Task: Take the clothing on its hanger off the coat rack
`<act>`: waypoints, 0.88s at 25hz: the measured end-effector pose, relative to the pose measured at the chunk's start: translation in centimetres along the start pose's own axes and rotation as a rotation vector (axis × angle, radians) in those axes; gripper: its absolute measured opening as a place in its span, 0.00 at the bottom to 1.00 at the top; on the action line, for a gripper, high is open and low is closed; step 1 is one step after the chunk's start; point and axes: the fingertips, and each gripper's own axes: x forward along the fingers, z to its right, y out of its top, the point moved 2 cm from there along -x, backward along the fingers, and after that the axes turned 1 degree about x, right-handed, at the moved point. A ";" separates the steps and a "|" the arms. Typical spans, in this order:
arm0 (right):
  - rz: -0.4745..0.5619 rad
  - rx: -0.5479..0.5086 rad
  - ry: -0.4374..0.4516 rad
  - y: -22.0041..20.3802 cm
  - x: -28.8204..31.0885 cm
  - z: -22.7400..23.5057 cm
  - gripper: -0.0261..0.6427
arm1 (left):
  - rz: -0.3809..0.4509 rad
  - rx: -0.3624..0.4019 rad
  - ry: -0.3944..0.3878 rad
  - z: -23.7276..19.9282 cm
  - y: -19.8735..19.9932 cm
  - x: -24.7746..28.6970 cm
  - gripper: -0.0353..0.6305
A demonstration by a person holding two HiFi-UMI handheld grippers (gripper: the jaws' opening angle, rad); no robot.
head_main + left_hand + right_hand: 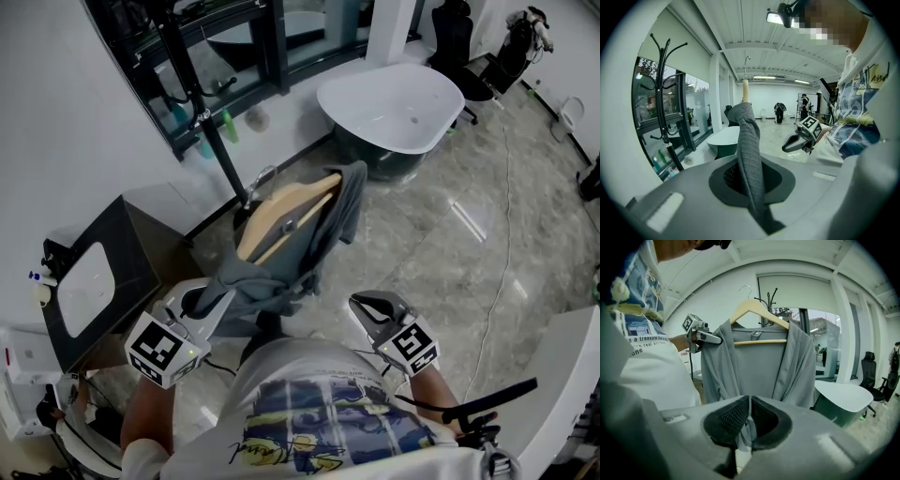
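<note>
A grey garment (pixel 281 262) hangs on a wooden hanger (pixel 281 211) just in front of the black coat rack (pixel 211 122). My left gripper (pixel 202 302) is shut on the garment at one shoulder. In the left gripper view the cloth (pixel 750 150) runs up from between the jaws. The right gripper view shows the whole garment (pixel 759 366) on the hanger (pixel 757 310); its hook touches nothing, and the rack (pixel 773 294) stands behind it. My right gripper (pixel 361 302) hovers to the garment's right, apart from it, shut with nothing in it.
A white bathtub (pixel 394 103) stands on the marble floor beyond the garment. A black cabinet with a white basin (pixel 89 277) is at the left. Black office chairs (pixel 459 37) are at the back right, and a cable (pixel 502 262) runs across the floor.
</note>
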 end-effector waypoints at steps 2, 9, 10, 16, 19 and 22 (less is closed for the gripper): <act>-0.002 -0.007 -0.003 0.1 0.0 0.0 0.06 | 0.004 -0.001 0.000 -0.1 -0.1 -0.1 0.06; -0.011 -0.026 -0.001 0.3 0.2 -0.3 0.04 | 0.012 0.006 0.000 -0.1 0.2 -0.6 0.06; -0.013 -0.028 -0.001 0.3 0.2 -0.3 0.04 | 0.012 0.007 0.000 -0.1 0.3 -0.6 0.06; -0.023 -0.043 0.002 1.1 1.1 -0.4 0.04 | 0.015 0.000 0.008 -1.1 0.1 -0.9 0.06; -0.030 -0.044 -0.001 1.2 2.0 -0.4 0.04 | 0.018 0.000 0.006 -2.0 -0.1 -1.1 0.06; -0.034 -0.046 0.006 0.7 1.9 -0.2 0.04 | 0.018 0.003 0.010 -1.7 -0.1 -0.8 0.06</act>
